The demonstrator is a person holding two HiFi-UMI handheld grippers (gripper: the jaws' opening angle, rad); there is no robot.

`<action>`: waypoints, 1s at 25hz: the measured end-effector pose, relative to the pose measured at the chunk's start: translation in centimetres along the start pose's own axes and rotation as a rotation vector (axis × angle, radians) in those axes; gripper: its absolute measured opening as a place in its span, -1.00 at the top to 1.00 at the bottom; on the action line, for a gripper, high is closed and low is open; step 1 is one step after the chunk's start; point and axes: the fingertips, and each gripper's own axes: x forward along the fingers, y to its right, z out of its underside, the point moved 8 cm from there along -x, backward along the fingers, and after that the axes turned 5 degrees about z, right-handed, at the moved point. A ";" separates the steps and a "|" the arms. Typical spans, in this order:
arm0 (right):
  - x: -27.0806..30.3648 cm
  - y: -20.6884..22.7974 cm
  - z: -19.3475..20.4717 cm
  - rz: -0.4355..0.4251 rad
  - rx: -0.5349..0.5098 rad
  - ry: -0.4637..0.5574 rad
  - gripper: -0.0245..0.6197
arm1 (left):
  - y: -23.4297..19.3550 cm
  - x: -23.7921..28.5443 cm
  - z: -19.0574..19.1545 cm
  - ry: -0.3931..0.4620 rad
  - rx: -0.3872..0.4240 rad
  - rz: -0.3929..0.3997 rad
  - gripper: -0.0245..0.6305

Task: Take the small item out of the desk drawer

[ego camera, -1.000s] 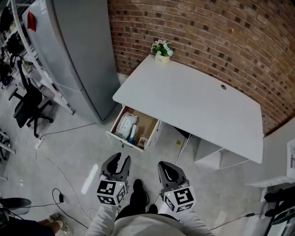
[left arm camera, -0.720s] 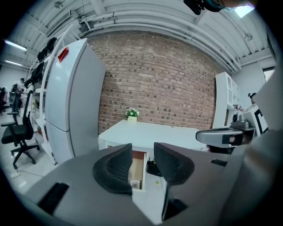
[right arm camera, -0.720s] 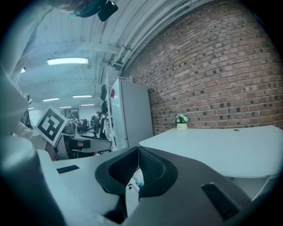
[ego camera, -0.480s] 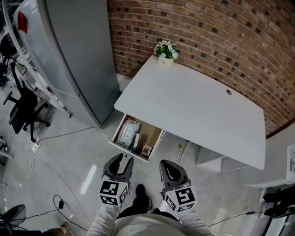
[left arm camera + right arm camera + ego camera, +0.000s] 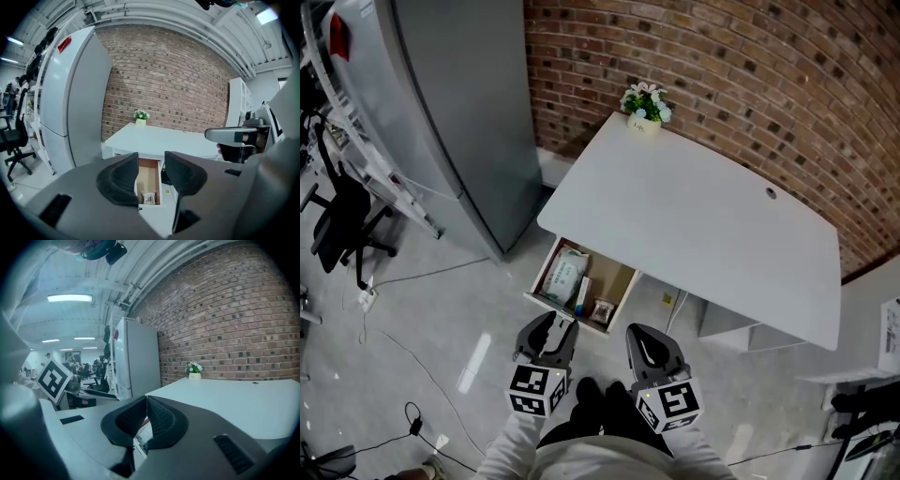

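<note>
The small item (image 5: pixel 602 310), a little patterned packet, lies in the near corner of the open drawer (image 5: pixel 617 278), just ahead of the left gripper (image 5: pixel 555 328) and slightly to its right, with a bigger white pouch (image 5: pixel 565 274) farther inside. The left gripper's jaws have just been opening and stand wide with nothing between them, aimed at the drawer, I think to be ready for the packet. The right gripper (image 5: pixel 642 339), beside it, has its jaws pressed together and empty, probably because this pick needs one gripper only.

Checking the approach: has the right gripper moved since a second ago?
Yes. The right gripper has come forward, closer to the open drawer.
</note>
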 end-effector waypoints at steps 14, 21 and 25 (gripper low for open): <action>4.1 3.2 -0.2 0.015 0.006 -0.019 0.84 | -2.8 6.6 1.9 -0.109 -0.006 0.000 0.37; 7.1 6.0 0.2 0.014 0.000 -0.032 0.84 | -3.8 11.2 3.9 -0.192 -0.018 -0.001 0.36; 8.7 7.1 0.5 0.001 -0.004 -0.043 0.84 | -4.6 13.6 5.2 -0.248 -0.008 -0.005 0.35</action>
